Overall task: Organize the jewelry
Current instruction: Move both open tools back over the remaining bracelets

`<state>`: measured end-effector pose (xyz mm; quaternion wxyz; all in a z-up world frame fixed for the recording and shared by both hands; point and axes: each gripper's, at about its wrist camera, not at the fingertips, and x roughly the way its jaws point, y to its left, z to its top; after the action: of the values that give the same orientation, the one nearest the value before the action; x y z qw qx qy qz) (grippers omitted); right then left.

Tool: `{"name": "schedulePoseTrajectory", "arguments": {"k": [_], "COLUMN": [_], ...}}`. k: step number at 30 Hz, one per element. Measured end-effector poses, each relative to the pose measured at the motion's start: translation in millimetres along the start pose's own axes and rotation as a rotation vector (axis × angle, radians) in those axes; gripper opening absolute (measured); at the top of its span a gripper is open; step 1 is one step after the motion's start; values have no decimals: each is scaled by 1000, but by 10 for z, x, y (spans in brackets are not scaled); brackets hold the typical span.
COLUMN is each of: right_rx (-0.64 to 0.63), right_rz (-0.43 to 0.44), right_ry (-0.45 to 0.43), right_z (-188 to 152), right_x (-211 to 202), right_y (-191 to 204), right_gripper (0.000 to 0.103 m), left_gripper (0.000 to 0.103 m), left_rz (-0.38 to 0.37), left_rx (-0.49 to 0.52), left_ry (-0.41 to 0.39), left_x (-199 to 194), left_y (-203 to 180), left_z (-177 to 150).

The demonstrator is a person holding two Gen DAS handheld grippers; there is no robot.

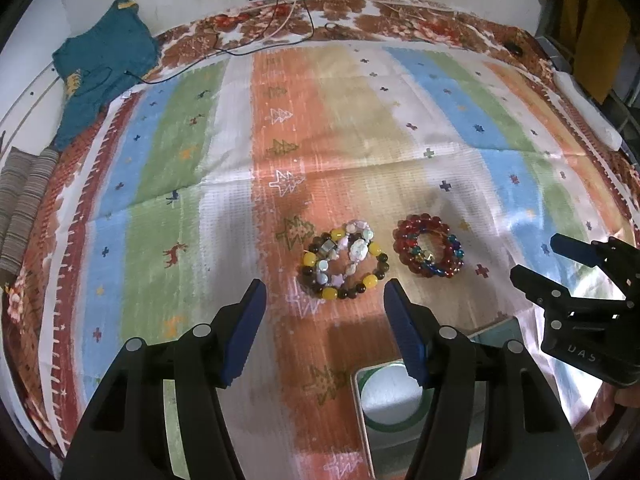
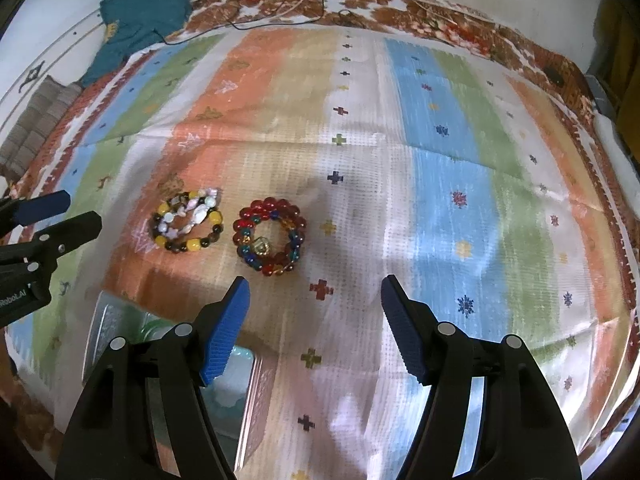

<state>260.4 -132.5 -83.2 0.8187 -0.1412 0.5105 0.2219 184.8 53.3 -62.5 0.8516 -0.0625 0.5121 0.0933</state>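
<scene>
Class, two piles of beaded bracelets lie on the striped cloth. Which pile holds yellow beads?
The left pile: it mixes yellow, brown and pale shell-like beads. The other pile is mostly red with some blue.

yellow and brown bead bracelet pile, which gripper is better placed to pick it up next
Left, probably. The left gripper stands open with the yellow and brown bead bracelet pile just beyond its fingertips, nearly centred. The right gripper is also open and empty but lines up nearer the red bead bracelet pile.
</scene>
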Motion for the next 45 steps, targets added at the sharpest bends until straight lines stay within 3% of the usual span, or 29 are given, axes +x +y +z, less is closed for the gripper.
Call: {"name": "schedulePoseTrajectory", "arguments": {"k": [10,14,25,36,45], "right_rx": [0,7,-2,-6,-26], "right_rz": [-7,-3,0,20,22], "right_ry": [40,39,66,100,122], "right_z": [105,124,207,239,295], "right_x": [247,275,475,684,800], "right_y": [-26,-48,-49,-61,-25], "right_gripper": [68,68,68,67,59], "left_gripper": [63,63,63,63,58], "left_rz": [-5,-42,-17,-28,-78], "left_rx": [14,-29,13,-8,-16], "left_ry": [35,64,95,123,159], "left_x": [244,354,643,899,1081], "left_y": [-71,-11,-89,-95,-93], "left_z": [125,172,293,401,457]}}
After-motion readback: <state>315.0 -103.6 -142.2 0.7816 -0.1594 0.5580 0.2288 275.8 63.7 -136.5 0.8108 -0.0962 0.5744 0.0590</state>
